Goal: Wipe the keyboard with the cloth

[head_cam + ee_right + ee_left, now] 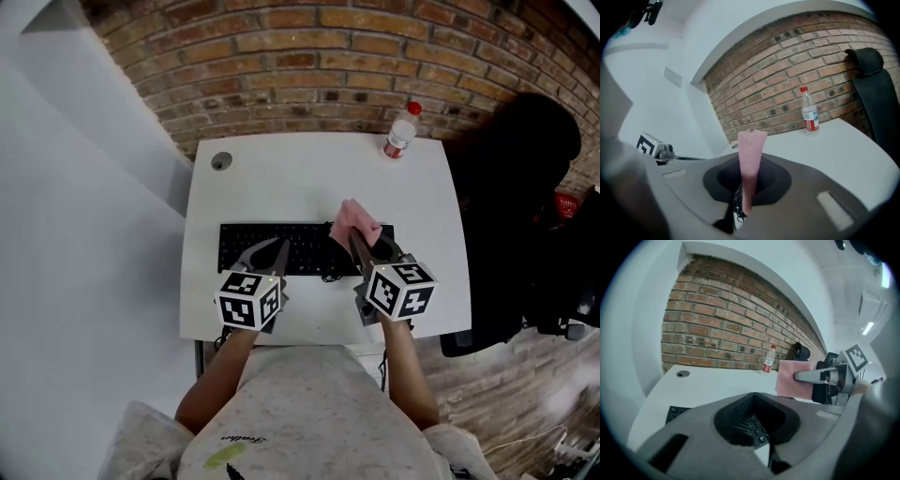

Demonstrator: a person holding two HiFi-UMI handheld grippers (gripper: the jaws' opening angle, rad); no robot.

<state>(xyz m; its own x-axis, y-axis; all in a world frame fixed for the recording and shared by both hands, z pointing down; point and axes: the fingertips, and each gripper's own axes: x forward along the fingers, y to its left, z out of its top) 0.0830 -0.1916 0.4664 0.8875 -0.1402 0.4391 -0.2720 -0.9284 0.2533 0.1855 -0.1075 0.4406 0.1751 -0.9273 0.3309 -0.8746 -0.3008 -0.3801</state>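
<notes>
A black keyboard (300, 249) lies across the middle of the white desk (281, 183). My right gripper (360, 244) hovers over the keyboard's right end, shut on a pink cloth (354, 222) that sticks up between its jaws. In the right gripper view the cloth (751, 154) stands as a narrow upright strip in that gripper (748, 190). My left gripper (278, 249) is over the keyboard's middle, shut and holding nothing. Through the hollow between its jaws in the left gripper view, keyboard keys (755, 427) show. That view also has the cloth (790, 378) to the right.
A plastic water bottle (401, 131) with a red cap stands at the desk's back right corner, by the brick wall (309, 66). There is a round cable hole (220, 161) at the back left. A black chair (520, 216) stands right of the desk.
</notes>
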